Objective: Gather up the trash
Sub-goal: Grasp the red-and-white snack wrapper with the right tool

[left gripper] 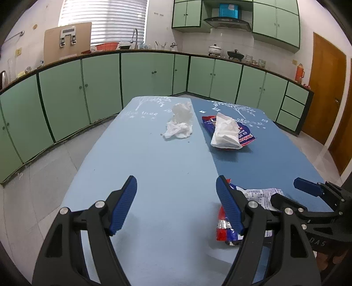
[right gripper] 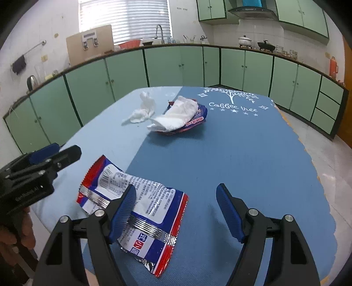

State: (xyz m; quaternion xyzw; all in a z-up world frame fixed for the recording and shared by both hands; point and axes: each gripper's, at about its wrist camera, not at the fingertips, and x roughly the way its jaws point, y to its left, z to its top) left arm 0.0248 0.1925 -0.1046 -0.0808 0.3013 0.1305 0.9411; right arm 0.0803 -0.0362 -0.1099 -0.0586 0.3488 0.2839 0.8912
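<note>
Bright window (left gripper: 103,21) backlight — fisheye-warped edges

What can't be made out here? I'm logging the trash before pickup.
- Near wrapper: its right part is hidden by the left gripper finger in the left wrist view.
- Far wrapper: mostly covered by a white tissue.
- Wrapper print: too small to read.
- Right gripper: only partly visible in the left view.

The near wrapper (right gripper: 140,211) is showing as glossy crinkled foil-plastic, its silver seams glinting. The far wrapper (right gripper: 195,120) is looking equally shiny, with a soft, matt, creased paper tissue (right gripper: 176,117) lying on it. Left of it, a crumpled tissue (right gripper: 144,110) is appearing rough and matt. The tablecloth (right gripper: 242,154) is reading as smooth matt cloth. Ribbed blue pads (left gripper: 123,206) are sitting on matt black plastic fingers.
</note>
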